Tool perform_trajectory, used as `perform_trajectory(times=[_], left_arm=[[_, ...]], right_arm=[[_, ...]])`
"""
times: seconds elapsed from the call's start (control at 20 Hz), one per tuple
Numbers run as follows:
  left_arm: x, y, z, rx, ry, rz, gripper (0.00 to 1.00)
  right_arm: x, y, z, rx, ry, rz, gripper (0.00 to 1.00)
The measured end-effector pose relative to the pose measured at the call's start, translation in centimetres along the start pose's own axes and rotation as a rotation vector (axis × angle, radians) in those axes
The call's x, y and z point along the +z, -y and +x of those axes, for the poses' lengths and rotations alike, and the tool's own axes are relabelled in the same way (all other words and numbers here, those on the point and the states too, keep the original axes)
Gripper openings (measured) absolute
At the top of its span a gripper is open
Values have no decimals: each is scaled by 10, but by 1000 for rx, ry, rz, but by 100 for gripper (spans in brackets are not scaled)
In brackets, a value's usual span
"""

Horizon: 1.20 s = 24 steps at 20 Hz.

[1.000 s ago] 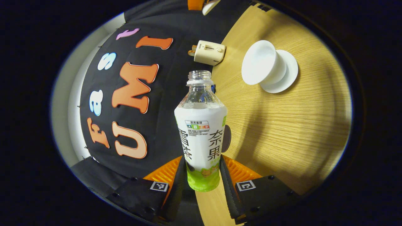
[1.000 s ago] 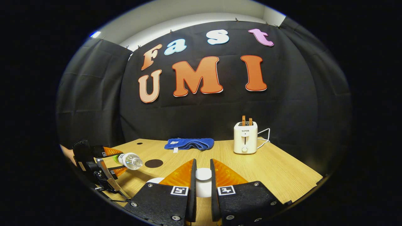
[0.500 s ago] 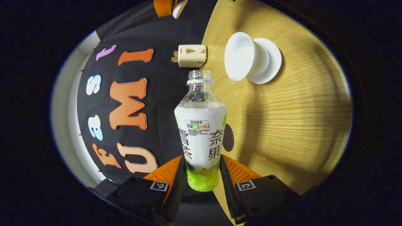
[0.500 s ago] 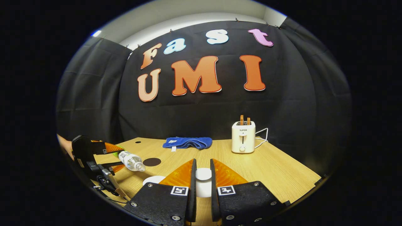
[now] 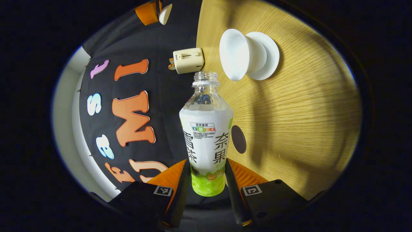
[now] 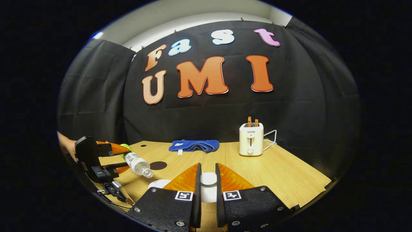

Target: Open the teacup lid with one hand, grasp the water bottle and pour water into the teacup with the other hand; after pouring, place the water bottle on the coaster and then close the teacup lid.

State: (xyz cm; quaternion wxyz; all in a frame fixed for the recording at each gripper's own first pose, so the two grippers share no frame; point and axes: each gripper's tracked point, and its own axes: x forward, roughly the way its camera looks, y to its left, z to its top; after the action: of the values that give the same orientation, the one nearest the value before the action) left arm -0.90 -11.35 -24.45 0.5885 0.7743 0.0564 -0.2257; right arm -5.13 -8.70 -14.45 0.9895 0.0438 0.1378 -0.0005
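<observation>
Gripping the water bottle (image 5: 206, 135) near its base, your left tongs (image 5: 207, 180) have both fingers pressed on it; the capless neck points toward 12 o'clock in the left gripper view, tipped over the table (image 5: 296, 122). The open teacup (image 5: 239, 53) on its saucer (image 5: 265, 54) sits at 1 o'clock from the bottle mouth, apart from it. The dark round coaster (image 5: 238, 139) lies at 3 o'clock, just beside the bottle's label. In the right gripper view your right tongs (image 6: 206, 183) are clenched on the white teacup lid (image 6: 208, 179), lifted above the table. The left tongs appear there at 9 o'clock, the bottle slanting downward. A toaster (image 6: 251, 139) stands at 1 o'clock, a blue cloth (image 6: 194, 146) at 12.
</observation>
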Motion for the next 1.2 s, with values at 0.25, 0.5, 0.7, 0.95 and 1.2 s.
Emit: perform_trajectory(times=[0.25, 0.5, 0.7, 0.95, 1.2], left_arm=[[1, -4, -4, 30, 3, 33, 60], [2, -7, -6, 55, 1, 66, 64], [0, -12, -5, 77, -3, 93, 64], [0, -18, -11, 99, 2, 135, 64], [2, -23, -12, 128, 15, 185, 64]], right_arm=[[1, 1, -4, 1, 9, 21, 19], [2, 3, -7, 1, 15, 18, 19], [2, 4, -8, 5, 19, 24, 19], [2, 3, -9, 9, 21, 25, 19], [1, 2, -10, 19, 19, 27, 19]])
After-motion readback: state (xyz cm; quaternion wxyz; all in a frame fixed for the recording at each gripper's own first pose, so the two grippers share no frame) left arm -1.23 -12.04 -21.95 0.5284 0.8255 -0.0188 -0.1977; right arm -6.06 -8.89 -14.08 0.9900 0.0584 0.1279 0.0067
